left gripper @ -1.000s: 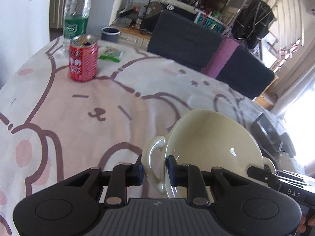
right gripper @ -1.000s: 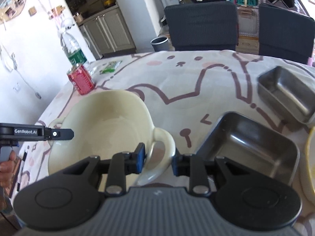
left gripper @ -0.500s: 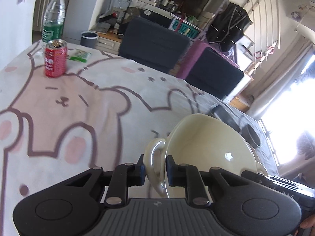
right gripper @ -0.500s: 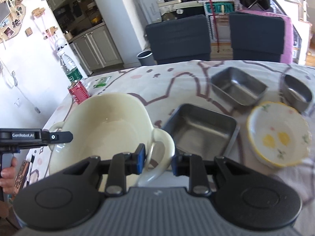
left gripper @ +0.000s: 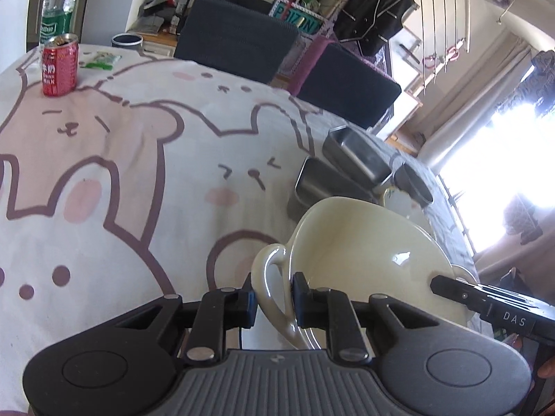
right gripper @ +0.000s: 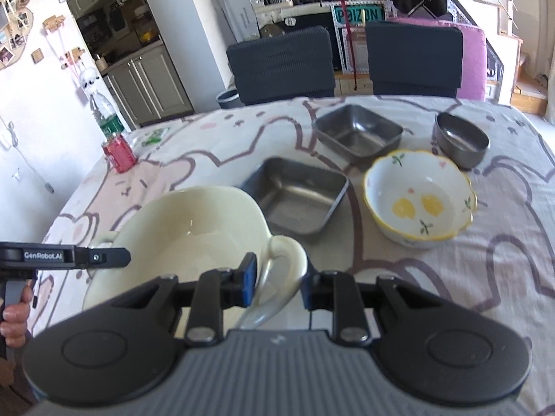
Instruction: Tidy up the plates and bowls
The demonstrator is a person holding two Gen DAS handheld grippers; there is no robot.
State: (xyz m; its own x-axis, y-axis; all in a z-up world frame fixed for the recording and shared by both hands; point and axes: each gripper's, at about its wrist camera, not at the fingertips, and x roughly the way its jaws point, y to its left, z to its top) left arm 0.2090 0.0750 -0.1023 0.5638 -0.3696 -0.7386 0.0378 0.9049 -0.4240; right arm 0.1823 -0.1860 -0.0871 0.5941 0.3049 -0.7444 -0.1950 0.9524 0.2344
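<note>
A cream two-handled bowl [left gripper: 374, 249] [right gripper: 194, 228] hangs above the table between both grippers. My left gripper [left gripper: 274, 300] is shut on one handle. My right gripper [right gripper: 279, 279] is shut on the opposite handle. Beyond it on the table stand a near square steel tray [right gripper: 295, 197] [left gripper: 319, 180], a far steel tray [right gripper: 357, 133] [left gripper: 357, 152], a white bowl with yellow spots [right gripper: 419, 201] and a small round steel bowl [right gripper: 461, 138] [left gripper: 412, 182].
A red can [left gripper: 58, 66] [right gripper: 119, 154] and a green-labelled water bottle [left gripper: 55, 10] [right gripper: 104, 114] stand at the far left of the bear-print tablecloth [left gripper: 138, 159]. A green packet [left gripper: 102, 60] lies near them. Two dark chairs [right gripper: 281, 64] stand behind the table.
Both grippers have carried the cream bowl higher and to the right, toward the steel trays. The white bowl and round steel bowl have come fully into the right wrist view.
</note>
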